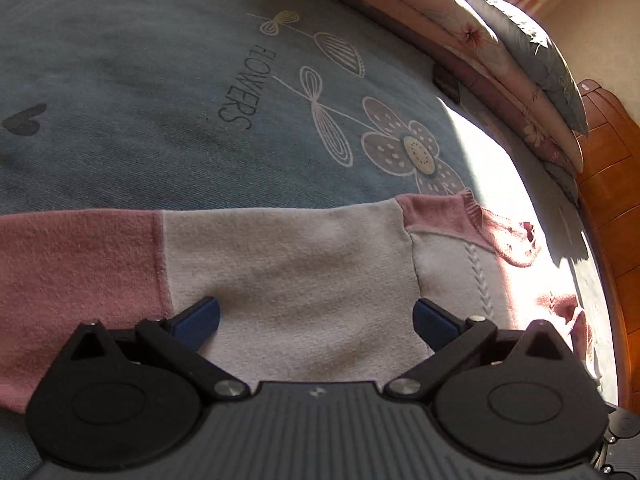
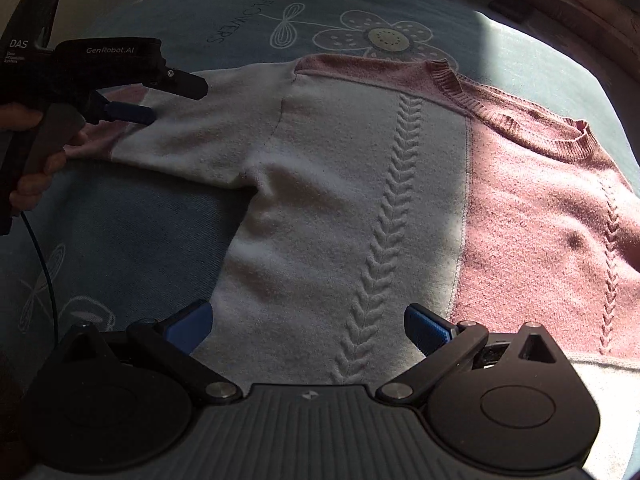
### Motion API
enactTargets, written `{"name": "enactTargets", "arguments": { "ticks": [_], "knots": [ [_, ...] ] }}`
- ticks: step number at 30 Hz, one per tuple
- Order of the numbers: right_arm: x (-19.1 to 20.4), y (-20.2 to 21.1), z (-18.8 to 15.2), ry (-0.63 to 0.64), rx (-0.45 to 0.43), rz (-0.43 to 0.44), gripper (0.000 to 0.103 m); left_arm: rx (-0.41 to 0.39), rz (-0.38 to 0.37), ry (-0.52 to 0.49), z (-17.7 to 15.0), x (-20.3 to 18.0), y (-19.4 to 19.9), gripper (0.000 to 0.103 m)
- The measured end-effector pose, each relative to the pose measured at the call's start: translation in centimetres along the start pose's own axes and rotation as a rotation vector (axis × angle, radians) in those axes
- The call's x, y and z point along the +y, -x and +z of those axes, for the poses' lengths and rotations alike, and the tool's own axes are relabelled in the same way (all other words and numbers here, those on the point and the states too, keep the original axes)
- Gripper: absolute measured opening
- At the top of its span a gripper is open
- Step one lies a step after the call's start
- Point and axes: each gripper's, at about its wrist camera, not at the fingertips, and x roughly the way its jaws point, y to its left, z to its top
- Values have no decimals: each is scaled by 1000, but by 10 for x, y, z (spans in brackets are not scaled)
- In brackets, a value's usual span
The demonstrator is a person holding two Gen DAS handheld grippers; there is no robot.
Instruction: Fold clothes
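The sweater (image 2: 360,184) is lying flat and face up on the blue floral bedspread (image 1: 140,80), its cream and pink panels spread out, collar pointing toward the pillows (image 1: 532,68). Your left gripper (image 1: 316,316) is hovering directly over the cream part of the outstretched sleeve (image 1: 280,264) — jaws spread wide, nothing between them, the pink cuff end running off to its left. In the right wrist view your hand (image 2: 36,176) is wrapping that tool's handle, its blue fingertips (image 2: 132,114) sitting just above the sleeve. Your right gripper (image 2: 308,330) is also gaping open, empty, poised over the cream body panel near the hem, with the cable-knit braid (image 2: 384,240) running between its fingers.
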Motion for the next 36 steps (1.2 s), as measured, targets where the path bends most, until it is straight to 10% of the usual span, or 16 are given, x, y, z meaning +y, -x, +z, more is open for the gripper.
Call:
{"name": "enactTargets", "arguments": {
  "ticks": [4,13,26,36],
  "knots": [
    [24,-4,9,36,3,5,103,-20,128,-35,8,28,15,102],
    [67,-15,59,123,-83,9,103,-14,145,-220,-2,33,36,102],
    [135,-56,124,235,-215,-14,103,-52,378,-204,-11,84,56,102],
    [146,-115,150,228,-187,-61,103,-88,420,-175,-14,127,63,103]
  ]
}}
